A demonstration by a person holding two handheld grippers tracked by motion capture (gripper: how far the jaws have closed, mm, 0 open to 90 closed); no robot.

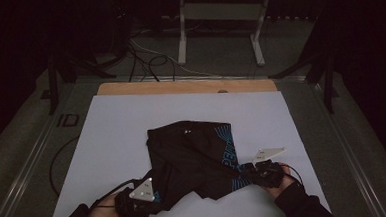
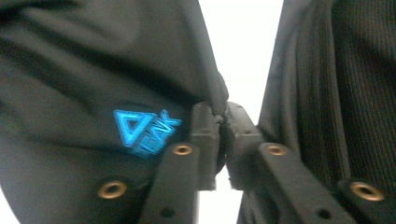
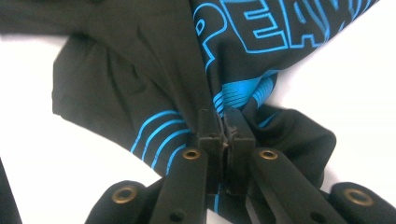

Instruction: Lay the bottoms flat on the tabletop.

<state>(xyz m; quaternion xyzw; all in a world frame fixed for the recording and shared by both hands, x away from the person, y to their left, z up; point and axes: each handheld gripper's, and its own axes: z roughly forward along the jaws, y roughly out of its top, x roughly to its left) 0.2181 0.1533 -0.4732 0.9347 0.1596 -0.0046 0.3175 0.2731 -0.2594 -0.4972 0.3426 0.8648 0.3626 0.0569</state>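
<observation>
Left gripper view is basically all black fabric: the left gripper (image 2: 222, 119) has its jaws pulled together on a thin fold of the black shorts (image 2: 84, 70), with the cloth pinched right at the tips. Just left of the jaws on the fabric sits a small blue triangle logo (image 2: 142, 130). A strip of the white table sheet (image 2: 243, 42) shows through the gap in the cloth above the tips.

The right gripper (image 3: 225, 122) is doing the same thing on its side: jaws nearly together, clamped on a bunched bit of the shorts (image 3: 116, 79) where the blue stripes (image 3: 161, 133) run. The big blue lettering (image 3: 275, 23) is on the cloth just past the tips.

From the high view, the shorts (image 1: 191, 156) lie crumpled on the white sheet (image 1: 121, 122), toward the near edge of it and roughly centred. The left gripper (image 1: 153, 198) is at the shorts' near left corner, held by the person's left hand (image 1: 111, 213). The right gripper (image 1: 252, 171) is at their near right corner, in the right hand (image 1: 284, 180). Beyond the far edge of the sheet there's a wooden table edge (image 1: 187, 87), then cables (image 1: 143, 61) on the floor and a white frame stand (image 1: 221, 22), well away from the shorts.
</observation>
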